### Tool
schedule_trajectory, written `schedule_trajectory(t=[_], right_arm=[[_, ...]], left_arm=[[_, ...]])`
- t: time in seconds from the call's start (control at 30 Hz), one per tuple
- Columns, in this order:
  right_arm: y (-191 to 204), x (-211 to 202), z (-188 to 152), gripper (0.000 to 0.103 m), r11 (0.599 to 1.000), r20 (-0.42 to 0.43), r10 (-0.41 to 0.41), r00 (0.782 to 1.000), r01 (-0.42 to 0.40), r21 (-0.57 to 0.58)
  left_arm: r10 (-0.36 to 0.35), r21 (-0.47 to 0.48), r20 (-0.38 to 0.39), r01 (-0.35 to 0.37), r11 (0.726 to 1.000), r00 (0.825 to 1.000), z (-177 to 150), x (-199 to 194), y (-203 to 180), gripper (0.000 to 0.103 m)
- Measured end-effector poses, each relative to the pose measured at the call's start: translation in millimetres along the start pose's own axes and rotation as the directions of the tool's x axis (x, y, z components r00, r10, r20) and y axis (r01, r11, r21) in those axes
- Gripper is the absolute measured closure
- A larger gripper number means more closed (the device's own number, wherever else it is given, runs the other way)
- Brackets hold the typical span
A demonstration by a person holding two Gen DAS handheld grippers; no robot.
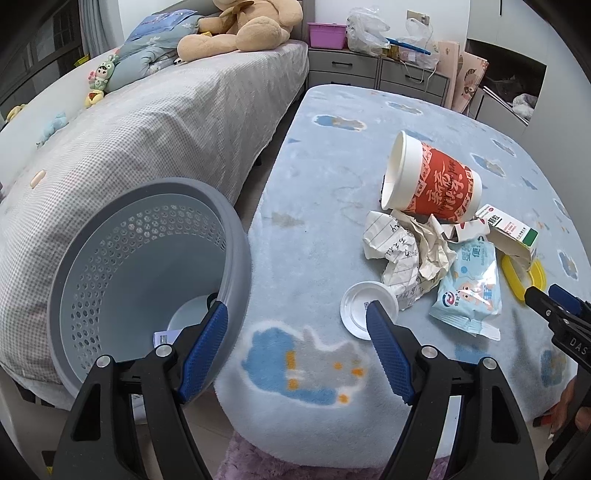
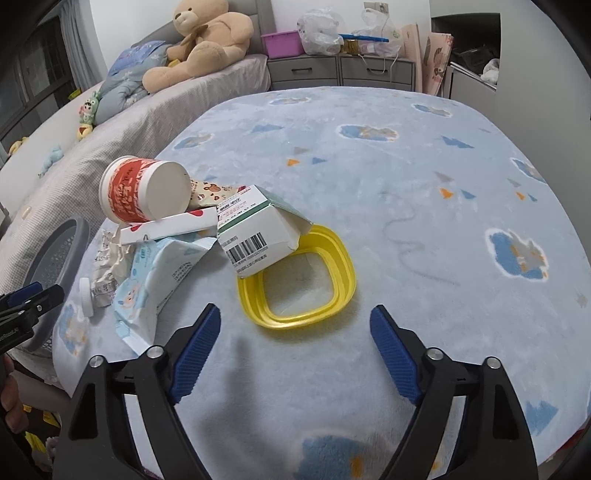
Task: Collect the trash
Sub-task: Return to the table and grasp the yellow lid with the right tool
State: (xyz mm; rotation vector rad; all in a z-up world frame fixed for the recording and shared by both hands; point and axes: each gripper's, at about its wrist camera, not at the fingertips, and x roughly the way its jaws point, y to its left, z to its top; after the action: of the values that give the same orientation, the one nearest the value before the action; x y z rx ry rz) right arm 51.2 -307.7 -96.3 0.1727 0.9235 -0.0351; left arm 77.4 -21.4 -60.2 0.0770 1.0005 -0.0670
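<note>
right gripper (image 2: 295, 325) wide open and empty, facing yellow ring (image 2: 334, 254) flat on the blue rug (image 2: 406, 177) at 12 o'clock just ahead, nearer than left gripper (image 1: 295, 317), likewise open, empty.

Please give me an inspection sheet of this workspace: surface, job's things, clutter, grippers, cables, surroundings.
Surface: blue blanket with cloud prints, stained in places.
Job's things: red cup on its side; crumpled paper; wipes pack; white box resting on yellow frame; white lid; grey bin tilted against the bed.
Clutter: nothing seen beyond the trash pile.
Grippers: left gripper open, empty; right gripper open, empty.
Cables: white cord at the drawers.
Surroundings: bed, teddy bear, grey drawers, plastic bags.
</note>
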Motion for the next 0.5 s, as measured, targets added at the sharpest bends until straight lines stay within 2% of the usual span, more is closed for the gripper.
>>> schedule_trajectory(t=[0.5], right_arm=[[5,31,18,0.016,0.998,-0.062,-0.053,0.997,0.051,-0.040]], left_arm=[[0.002,-0.010,-0.015,-0.002,1.000,1.000,1,5,-1,0.029]])
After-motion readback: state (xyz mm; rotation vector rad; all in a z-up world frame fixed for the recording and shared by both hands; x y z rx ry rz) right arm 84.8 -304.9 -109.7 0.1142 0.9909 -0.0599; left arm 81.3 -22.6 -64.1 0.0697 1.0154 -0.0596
